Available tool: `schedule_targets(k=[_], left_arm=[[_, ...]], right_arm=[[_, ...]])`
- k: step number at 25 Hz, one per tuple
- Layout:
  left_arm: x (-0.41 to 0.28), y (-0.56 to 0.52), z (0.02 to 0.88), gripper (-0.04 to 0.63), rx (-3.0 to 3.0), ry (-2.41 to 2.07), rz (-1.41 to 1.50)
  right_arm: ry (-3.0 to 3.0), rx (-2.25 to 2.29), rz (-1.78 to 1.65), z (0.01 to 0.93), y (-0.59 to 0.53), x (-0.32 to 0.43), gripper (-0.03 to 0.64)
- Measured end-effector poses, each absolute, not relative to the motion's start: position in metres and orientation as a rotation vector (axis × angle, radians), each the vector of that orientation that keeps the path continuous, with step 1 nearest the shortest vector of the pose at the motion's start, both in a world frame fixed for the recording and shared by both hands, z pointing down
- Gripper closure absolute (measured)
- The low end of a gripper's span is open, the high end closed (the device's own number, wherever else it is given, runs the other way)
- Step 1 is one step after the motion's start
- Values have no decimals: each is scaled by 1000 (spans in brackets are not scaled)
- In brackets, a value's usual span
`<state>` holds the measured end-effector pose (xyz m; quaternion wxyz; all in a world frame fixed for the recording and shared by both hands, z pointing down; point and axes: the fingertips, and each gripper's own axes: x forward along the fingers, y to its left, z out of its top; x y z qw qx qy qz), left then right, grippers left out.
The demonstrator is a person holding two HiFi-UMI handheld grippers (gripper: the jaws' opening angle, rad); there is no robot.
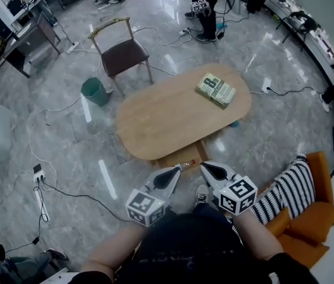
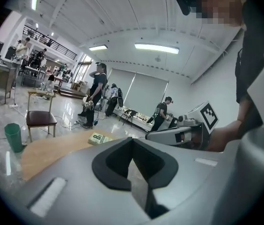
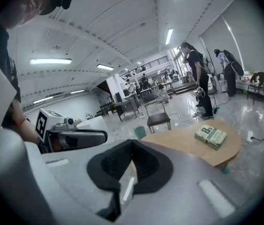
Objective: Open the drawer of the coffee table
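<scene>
An oval wooden coffee table [image 1: 167, 117] stands on the marble floor, with a green book [image 1: 216, 90] lying near its far right end. At the table's near edge a wooden drawer [image 1: 182, 157] sticks out a little from under the top. My left gripper [image 1: 179, 168] and right gripper [image 1: 202, 166] hang side by side close to my body, above and short of the drawer, touching nothing. Both are shut with nothing between the jaws. In the left gripper view the table [image 2: 52, 151] and book [image 2: 99, 138] lie beyond the closed jaws; the right gripper view shows the same table [image 3: 188, 142] and book [image 3: 210, 137].
A wooden chair [image 1: 119, 49] and a green bin [image 1: 95, 91] stand behind the table. Cables and a power strip [image 1: 38, 176] trail over the floor at left. An orange seat [image 1: 309, 218] with a striped cushion [image 1: 285, 191] is at my right. A person [image 1: 208, 5] stands at the back.
</scene>
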<state>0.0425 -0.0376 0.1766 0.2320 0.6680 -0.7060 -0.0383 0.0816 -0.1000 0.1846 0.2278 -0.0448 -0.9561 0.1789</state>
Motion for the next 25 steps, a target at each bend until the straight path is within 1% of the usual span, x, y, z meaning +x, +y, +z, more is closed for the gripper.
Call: schedule_targets(k=[11,18,25], left_arm=[[60,-25,146,592,1891,-1887,-70],[65,-19,141,592,1930,-1892,-35],[58,2,146,592,1864,-1921,-37]], right_arm=[[-2647,-210,493,142,-69,102,615],[-2623,-261,458,142,-55,105,615],[-2587,-320,501,149,-43,96,615]])
